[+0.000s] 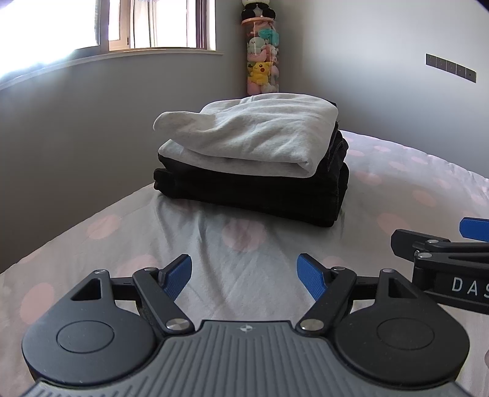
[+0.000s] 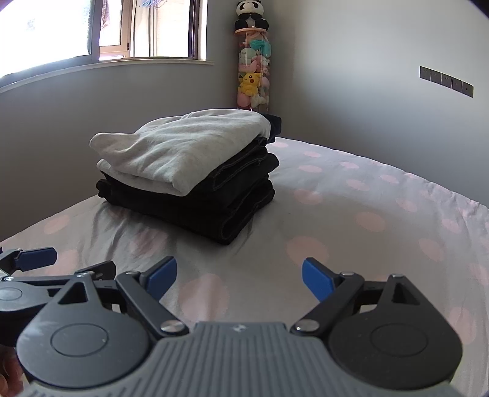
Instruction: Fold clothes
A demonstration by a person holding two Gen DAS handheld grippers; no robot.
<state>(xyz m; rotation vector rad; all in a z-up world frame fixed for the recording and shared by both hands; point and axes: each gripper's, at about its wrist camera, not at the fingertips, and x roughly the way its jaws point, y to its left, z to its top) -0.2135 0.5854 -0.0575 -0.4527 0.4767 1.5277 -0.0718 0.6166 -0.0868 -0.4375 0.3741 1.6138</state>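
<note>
1. The left gripper [image 1: 244,274] is hovering low over the bed, tilting gently downward, its blue pads [image 1: 178,273] standing wide apart with only bedsheet between them.
2. The right gripper [image 2: 240,279] is hanging just beside it at a like tilt, its jaws also spread wide and gripping nothing; each tool is showing at the edge of the other's view.
3. Both are pointing toward the pile of clothes, which is sitting well ahead of the fingertips, apart from them.
4. The pile is resting on the bedsheet [image 1: 244,265], a pale grey cloth with large soft pink dots, lightly creased in front of the stack.
5. A folded light grey garment [image 1: 244,134] is lying on top, soft and slightly rumpled, one rounded fold sticking out to the left.
6. Beneath it, folded dark trousers [image 2: 232,189] are showing stitched seams and thick layered edges.
7. Behind, grey walls are meeting at a corner where a clear tube of plush toys [image 2: 253,81] is standing, a panda toy [image 2: 252,13] sitting on top.
8. A bright window [image 1: 122,24] is glowing at upper left; a row of dark wall switches [image 2: 446,81] is sitting on the right wall.
</note>
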